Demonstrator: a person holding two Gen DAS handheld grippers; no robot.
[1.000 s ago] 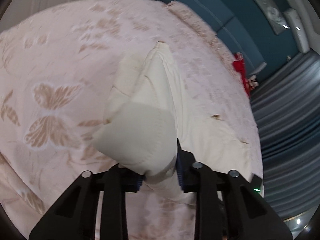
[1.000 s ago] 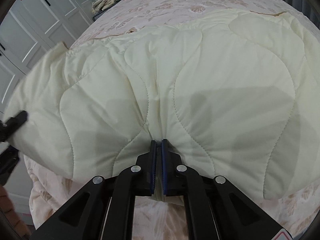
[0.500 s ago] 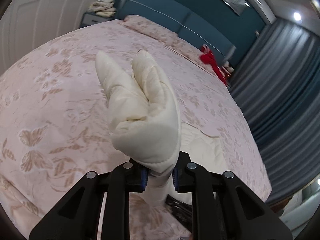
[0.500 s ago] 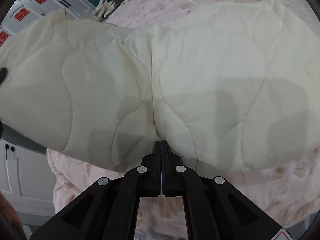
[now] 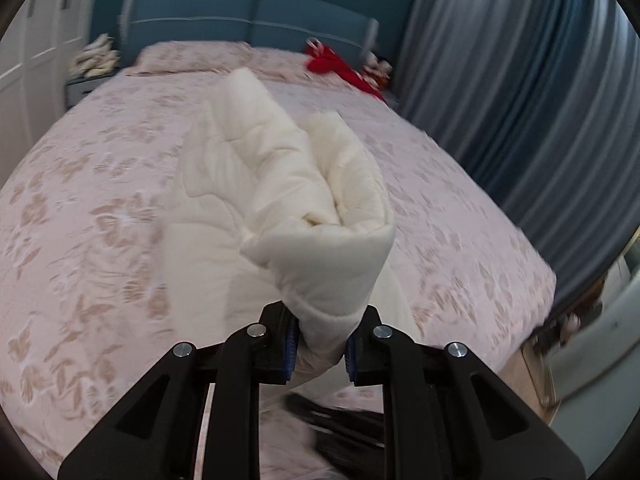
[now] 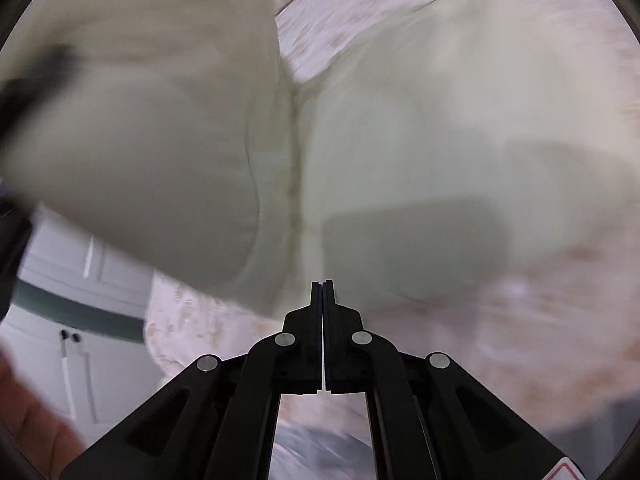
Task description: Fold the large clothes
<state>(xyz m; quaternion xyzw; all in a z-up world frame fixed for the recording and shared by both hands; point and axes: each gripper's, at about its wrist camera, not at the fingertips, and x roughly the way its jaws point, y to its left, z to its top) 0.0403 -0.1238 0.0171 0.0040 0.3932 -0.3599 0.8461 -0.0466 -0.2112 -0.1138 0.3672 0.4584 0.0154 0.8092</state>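
A cream quilted garment (image 5: 296, 184) lies on the pink floral bed (image 5: 88, 208). My left gripper (image 5: 318, 354) is shut on a thick bunched fold of it and holds that fold raised above the bed. In the right wrist view the garment (image 6: 420, 128) fills most of the frame, blurred. My right gripper (image 6: 322, 286) has its jaws pressed together at the garment's near edge; a thin strip of the cream fabric runs into them. The raised fold (image 6: 140, 140) hangs at the left of that view.
A blue headboard (image 5: 248, 12) stands at the far end of the bed. A red item (image 5: 340, 68) lies near it. Grey-blue curtains (image 5: 520, 100) hang on the right. White cabinet doors (image 6: 80, 344) stand at the left. The other gripper (image 5: 340, 420) shows below the fold.
My left gripper has lifted its fold higher and swung to face the headboard. The raised part has moved over the rest of the garment in the right wrist view.
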